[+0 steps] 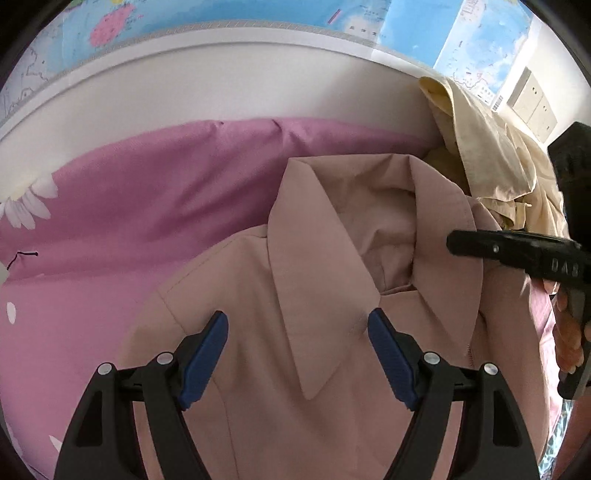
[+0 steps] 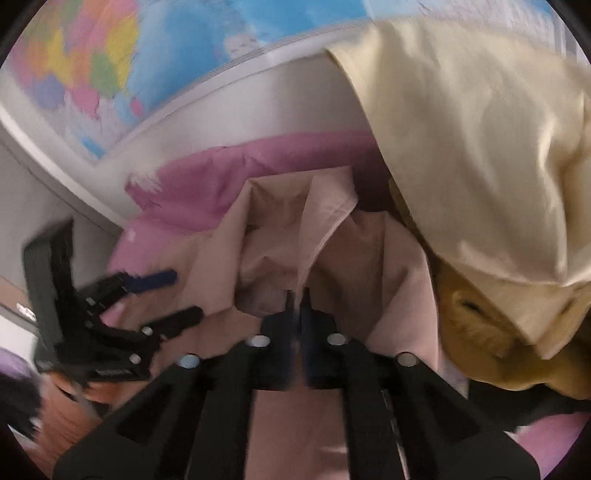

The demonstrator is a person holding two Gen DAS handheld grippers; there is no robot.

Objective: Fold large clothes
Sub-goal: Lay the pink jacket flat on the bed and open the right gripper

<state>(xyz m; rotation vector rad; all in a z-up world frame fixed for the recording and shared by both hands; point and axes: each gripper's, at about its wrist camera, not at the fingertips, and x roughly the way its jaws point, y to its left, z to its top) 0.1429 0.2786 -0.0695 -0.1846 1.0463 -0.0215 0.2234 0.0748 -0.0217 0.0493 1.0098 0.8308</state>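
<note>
**Pink jacket lying collar-up on the bed, one gripper spread, one pinched**

A dusty-pink cotton jacket with a wide pointed collar [image 1: 314,280] is lying spread on a magenta bedsheet printed with white daisies [image 1: 122,206], its collar pointing toward the far white wall [image 1: 221,81]. The left gripper [image 1: 297,354] is hovering over the near left shoulder and collar flap of the jacket, its blue-padded fingers [image 1: 205,354] standing wide apart and released, with the cloth lying beneath and between them but not pressed by either pad.

The right gripper [image 2: 295,302] is sitting at the collar opening of the jacket [image 2: 280,236], its jaws clenched together at the inner edge of the collar; whether fabric is actually caught between the tips cannot be told through the blur. In the left wrist view this same tool is reaching in from the right, black and narrow, over the right side of the collar.

A crumpled pale-yellow garment [image 2: 472,147] is piling up at the far right, just beside the jacket, with a mustard-brown cloth [image 2: 476,332] tucked under it. A colourful map poster [image 1: 229,14] is hanging on the wall above the bed.
</note>
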